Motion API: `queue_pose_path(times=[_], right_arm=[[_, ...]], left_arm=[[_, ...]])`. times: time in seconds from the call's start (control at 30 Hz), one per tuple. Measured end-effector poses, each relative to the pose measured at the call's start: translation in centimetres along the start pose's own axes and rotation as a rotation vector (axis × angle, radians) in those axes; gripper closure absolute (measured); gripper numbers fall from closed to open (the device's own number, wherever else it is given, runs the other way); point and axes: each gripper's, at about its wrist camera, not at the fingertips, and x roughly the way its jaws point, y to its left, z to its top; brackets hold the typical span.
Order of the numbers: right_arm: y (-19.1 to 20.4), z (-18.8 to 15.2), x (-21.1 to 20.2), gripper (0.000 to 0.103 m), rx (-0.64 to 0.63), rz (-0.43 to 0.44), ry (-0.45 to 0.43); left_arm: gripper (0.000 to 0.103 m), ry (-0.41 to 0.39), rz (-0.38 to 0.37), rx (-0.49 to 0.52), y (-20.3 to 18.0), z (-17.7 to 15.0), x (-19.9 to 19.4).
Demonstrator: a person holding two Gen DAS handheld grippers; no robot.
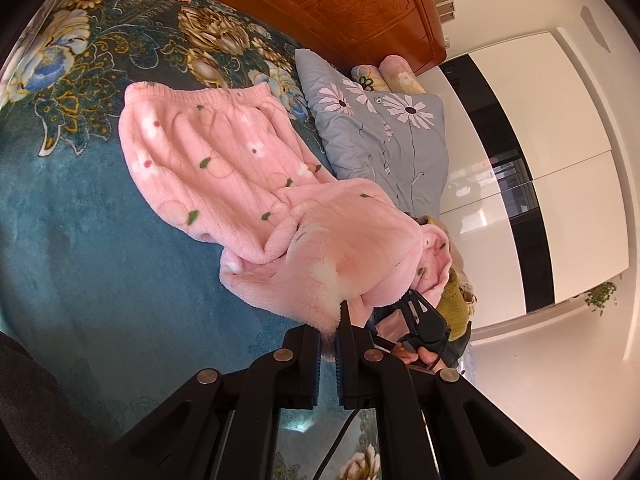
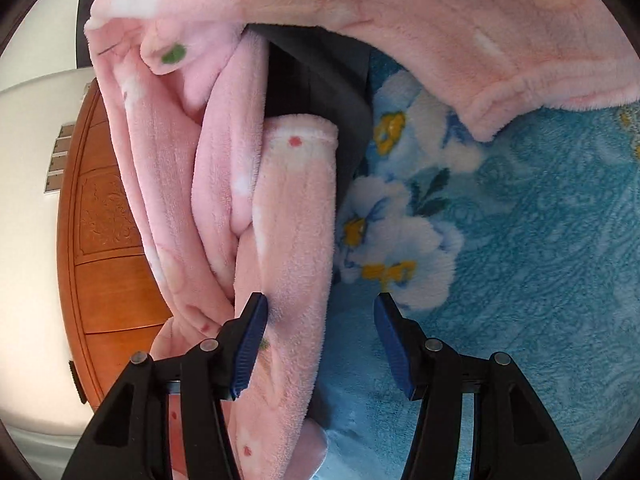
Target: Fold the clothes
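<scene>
**Left gripper pinches the pink fleece while the right stands parted beside a fold**

Our left gripper has its jaws closed on an edge of the pink fleece pyjama trousers, and we judge this pinch is what keeps the near end lifted off the teal floral blanket while the elastic waistband end lies flat well ahead of the jaws. Our right gripper has its jaws parted, with nothing pinched. One pad touches or sits just beside a hanging fleece fold that passes partly through the gap; the other pad is clear, over the blanket. We read this as lining up on a second hold, so the leg can be carried over in a fold.

Beyond the left jaws, to their right, the left wrist view alone gives the whole garment, a grey daisy pillow and the carved wooden headboard. It also catches the right gripper under the raised cloth. The right wrist view alone shows the parted blue pads and the cuff hem of one trouser leg ahead of them.
</scene>
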Motion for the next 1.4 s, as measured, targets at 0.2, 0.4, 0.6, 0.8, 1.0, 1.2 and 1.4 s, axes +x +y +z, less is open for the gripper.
queue_pose_path(times=[0.2,0.4,0.6,0.8,1.0,1.2,1.4], right_arm=[[4.3,-1.4,-2.5,0.098,-0.086,-0.034,-0.001],[9.8,-3.2,-16.9,0.103,-0.391,-0.015,-0.166],[6.6,-1.7,-33.5,0.103,-0.412,-0.126,-0.441],[-0.8,-0.7,-27.0,0.1,-0.307,-0.124,-0.293],[-2.4,-0.3,-12.8,0.096,-0.309,-0.108,-0.043],[0.2,2.4,-3.4,0.056,-0.345,-0.107,0.074],[-1.3,3.1,0.4,0.056,-0.234,-0.123,0.07]], left_arm=[[0.097,0.03,-0.032,0.011,0.3,0.1,-0.2],[0.095,0.148,-0.084,0.067,-1.1,-0.4,1.1],[0.095,0.279,-0.014,0.081,-2.0,-1.8,3.2],[0.094,0.262,0.091,0.08,-0.5,-2.2,3.3],[0.094,0.129,0.077,-0.025,0.8,-2.8,2.5],[0.094,0.079,0.132,-0.024,0.2,-1.9,2.5],[0.094,0.038,0.15,-0.018,-0.4,-0.6,1.4]])
